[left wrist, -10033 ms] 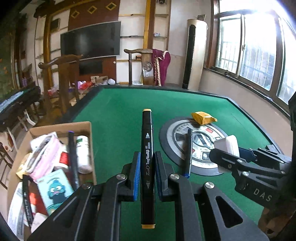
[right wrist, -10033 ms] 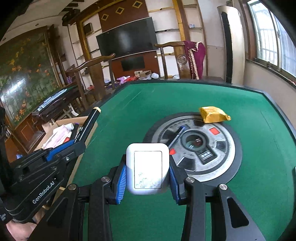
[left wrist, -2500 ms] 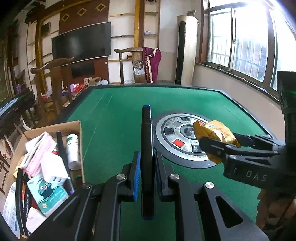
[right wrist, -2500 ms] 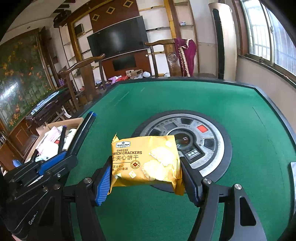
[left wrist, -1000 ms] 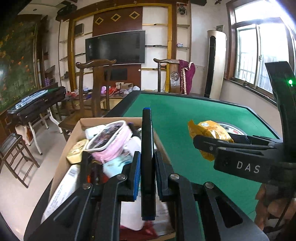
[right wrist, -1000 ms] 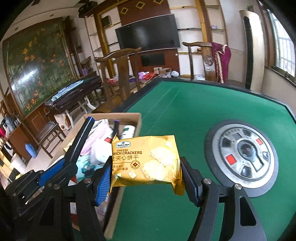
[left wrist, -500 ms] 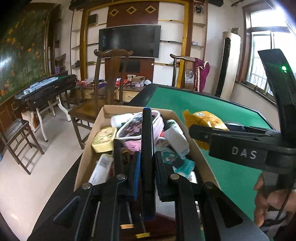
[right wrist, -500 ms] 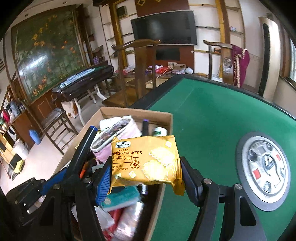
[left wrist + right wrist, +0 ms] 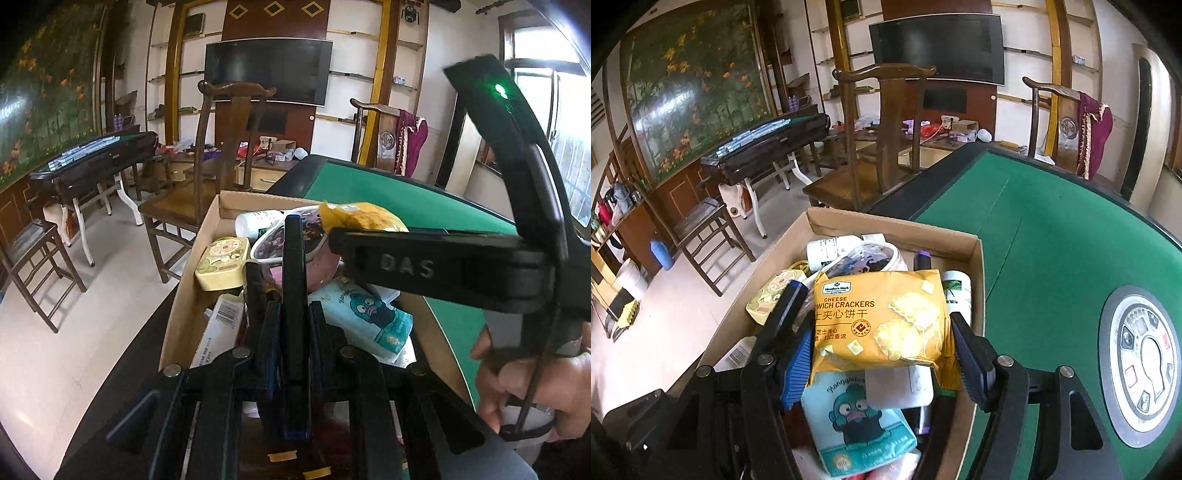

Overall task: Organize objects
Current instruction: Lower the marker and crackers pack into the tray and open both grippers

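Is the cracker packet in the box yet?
Not yet: the cracker packet is clamped in the right hand-held gripper, above the cardboard box.

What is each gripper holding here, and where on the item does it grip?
Left gripper: slim black marker pen, pinched mid-shaft. Right gripper: yellow cheese cracker packet, clamped by its two short ends, above the cardboard box.

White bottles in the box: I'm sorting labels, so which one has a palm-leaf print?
The bottle beside the cracker packet by the box's table-side wall; the other lies farther back.
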A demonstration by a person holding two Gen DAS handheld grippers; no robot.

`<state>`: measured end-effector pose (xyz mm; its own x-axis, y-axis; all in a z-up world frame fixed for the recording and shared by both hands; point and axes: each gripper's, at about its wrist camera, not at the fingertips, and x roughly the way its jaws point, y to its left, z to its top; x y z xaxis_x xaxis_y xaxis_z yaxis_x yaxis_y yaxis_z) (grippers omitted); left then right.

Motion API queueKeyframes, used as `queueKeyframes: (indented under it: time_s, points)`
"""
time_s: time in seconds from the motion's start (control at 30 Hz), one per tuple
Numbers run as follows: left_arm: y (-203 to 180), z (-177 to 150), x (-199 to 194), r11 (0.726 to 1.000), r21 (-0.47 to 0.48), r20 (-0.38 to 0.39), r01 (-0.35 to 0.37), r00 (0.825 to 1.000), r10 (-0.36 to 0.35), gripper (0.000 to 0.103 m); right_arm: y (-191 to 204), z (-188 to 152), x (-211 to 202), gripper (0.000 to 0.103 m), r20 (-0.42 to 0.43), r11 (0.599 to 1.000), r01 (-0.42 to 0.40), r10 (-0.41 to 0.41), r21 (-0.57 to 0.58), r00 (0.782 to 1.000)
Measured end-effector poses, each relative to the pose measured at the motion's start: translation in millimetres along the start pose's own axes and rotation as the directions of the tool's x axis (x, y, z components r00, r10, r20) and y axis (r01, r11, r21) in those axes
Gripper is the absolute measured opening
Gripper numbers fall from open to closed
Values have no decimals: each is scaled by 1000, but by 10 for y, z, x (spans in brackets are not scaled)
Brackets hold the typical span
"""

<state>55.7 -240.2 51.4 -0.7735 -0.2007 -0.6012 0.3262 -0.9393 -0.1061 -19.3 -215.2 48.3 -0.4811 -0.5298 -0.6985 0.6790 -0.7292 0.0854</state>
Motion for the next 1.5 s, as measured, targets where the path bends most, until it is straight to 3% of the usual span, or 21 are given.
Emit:
queueKeyframes:
  time_s: [0.53, 1.5]
  points:
    - [44, -16, 122, 999, -24, -57, 28, 998, -30, 15, 79, 93, 193, 74, -19, 999, 26, -27, -30, 999]
    - [75, -16, 117, 1000, -26, -63, 12, 998, -14, 16, 214, 143, 291, 76, -54, 993, 59, -65, -101, 996]
